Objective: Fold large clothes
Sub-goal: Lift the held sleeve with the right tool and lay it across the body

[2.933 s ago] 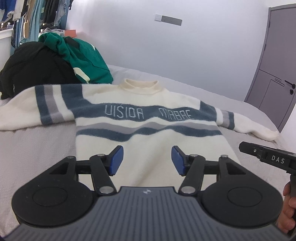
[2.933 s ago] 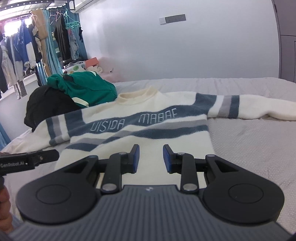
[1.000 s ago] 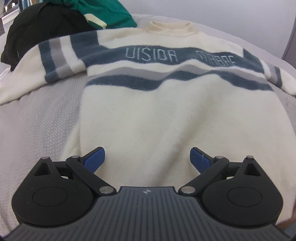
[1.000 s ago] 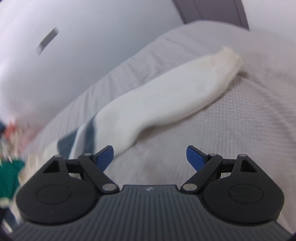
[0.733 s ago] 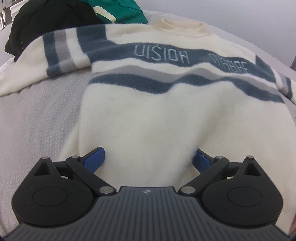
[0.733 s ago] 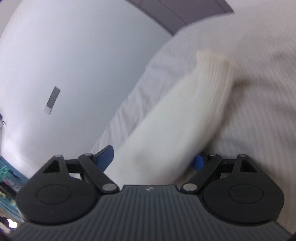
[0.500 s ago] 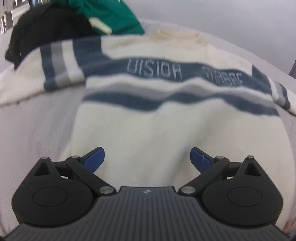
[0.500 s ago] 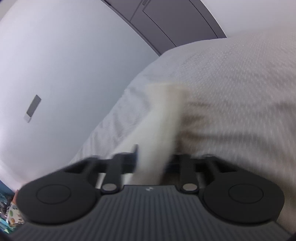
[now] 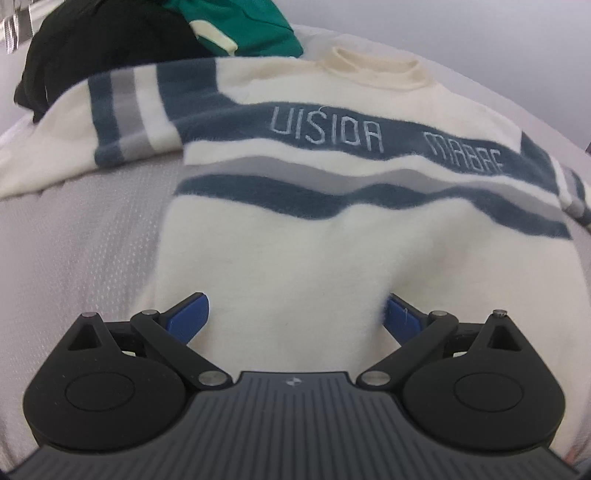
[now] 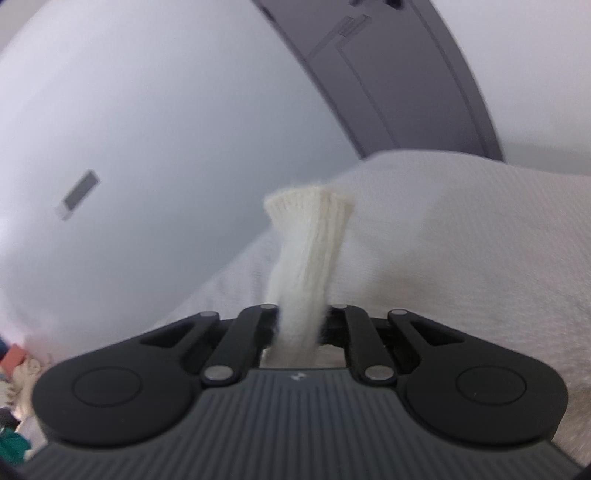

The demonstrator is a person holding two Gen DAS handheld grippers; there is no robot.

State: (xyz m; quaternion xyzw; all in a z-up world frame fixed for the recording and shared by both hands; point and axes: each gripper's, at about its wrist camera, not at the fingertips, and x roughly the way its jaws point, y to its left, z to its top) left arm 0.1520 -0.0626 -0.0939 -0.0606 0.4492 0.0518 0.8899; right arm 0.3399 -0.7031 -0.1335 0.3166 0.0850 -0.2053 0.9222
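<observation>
A cream sweater (image 9: pixel 295 258) with blue and grey stripes and pale lettering lies front up on the grey bed (image 9: pixel 81 236). In the left wrist view my left gripper (image 9: pixel 295 314) stands wide open just over the sweater's lower body, blue pads apart with only flat fabric below them. In the right wrist view my right gripper (image 10: pixel 297 325) is shut on the sweater's cream sleeve (image 10: pixel 306 254). The ribbed cuff sticks up past the fingers, lifted off the bed (image 10: pixel 461 251).
A black garment (image 9: pixel 103 48) and a green one (image 9: pixel 240 22) are piled at the bed's far left, beyond the sweater's left sleeve (image 9: pixel 110 122). A grey door (image 10: pixel 399 85) and a pale wall (image 10: pixel 166 110) stand behind the bed in the right wrist view.
My right gripper came onto the right sleeve near the cuff, shut on it and raised it off the bed. The left gripper stayed open and crept slightly over the sweater's body.
</observation>
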